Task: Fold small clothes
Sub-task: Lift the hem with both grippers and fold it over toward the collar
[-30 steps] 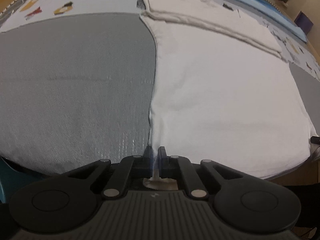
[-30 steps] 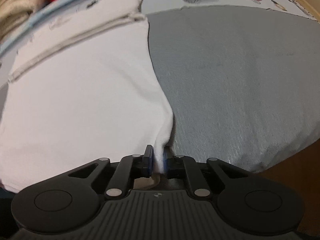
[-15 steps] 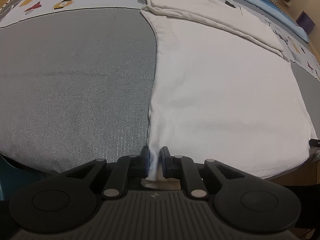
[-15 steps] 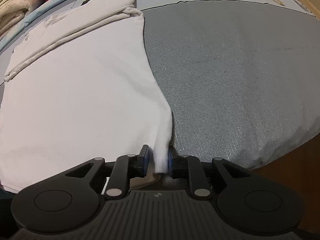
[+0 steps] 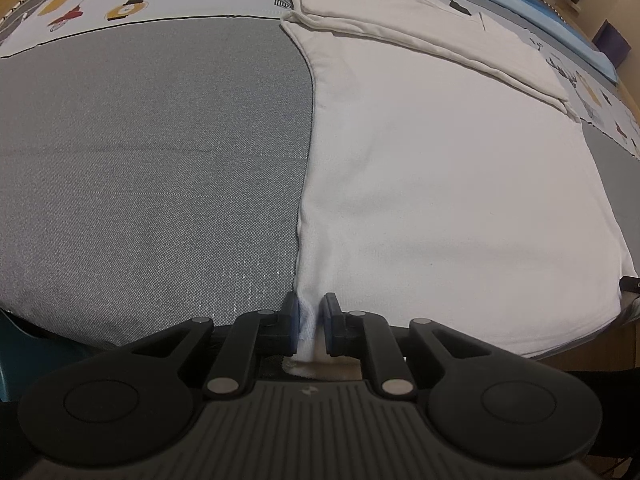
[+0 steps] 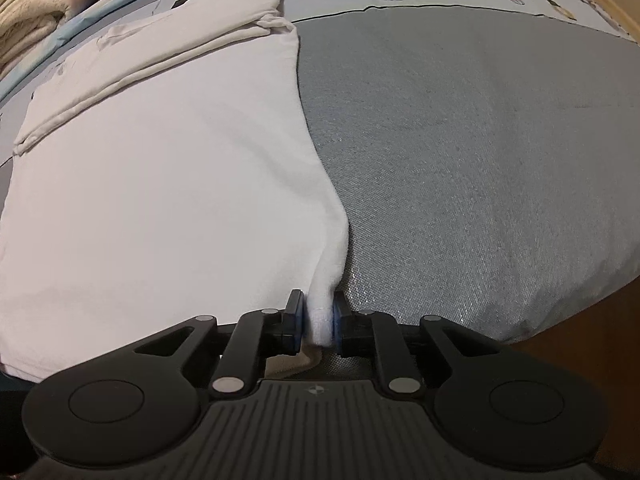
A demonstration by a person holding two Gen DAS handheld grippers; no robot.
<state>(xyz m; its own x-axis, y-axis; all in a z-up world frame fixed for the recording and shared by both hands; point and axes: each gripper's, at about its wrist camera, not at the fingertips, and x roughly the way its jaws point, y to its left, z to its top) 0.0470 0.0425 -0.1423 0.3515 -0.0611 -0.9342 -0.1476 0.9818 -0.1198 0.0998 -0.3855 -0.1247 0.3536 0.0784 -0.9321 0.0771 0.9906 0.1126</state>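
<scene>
A white garment [image 5: 440, 184] lies flat on a grey mat [image 5: 152, 152], its far end folded over into a band [image 5: 420, 28]. My left gripper [image 5: 311, 320] stands at the garment's near left corner; its jaws have parted and the hem hangs loosely between them. In the right wrist view the same garment [image 6: 160, 184] lies left of the grey mat [image 6: 480, 160]. My right gripper [image 6: 318, 322] stands at the near right corner, jaws slightly apart, with cloth still filling the gap.
A patterned sheet with animal prints [image 5: 120, 4] lies beyond the mat. A pile of cream and red clothes [image 6: 44, 4] sits at the far left in the right wrist view. The table's near edge runs just under both grippers.
Both grippers have widened their jaws on the garment's near corners. The garment has settled flat and both views have shifted slightly nearer the table.
</scene>
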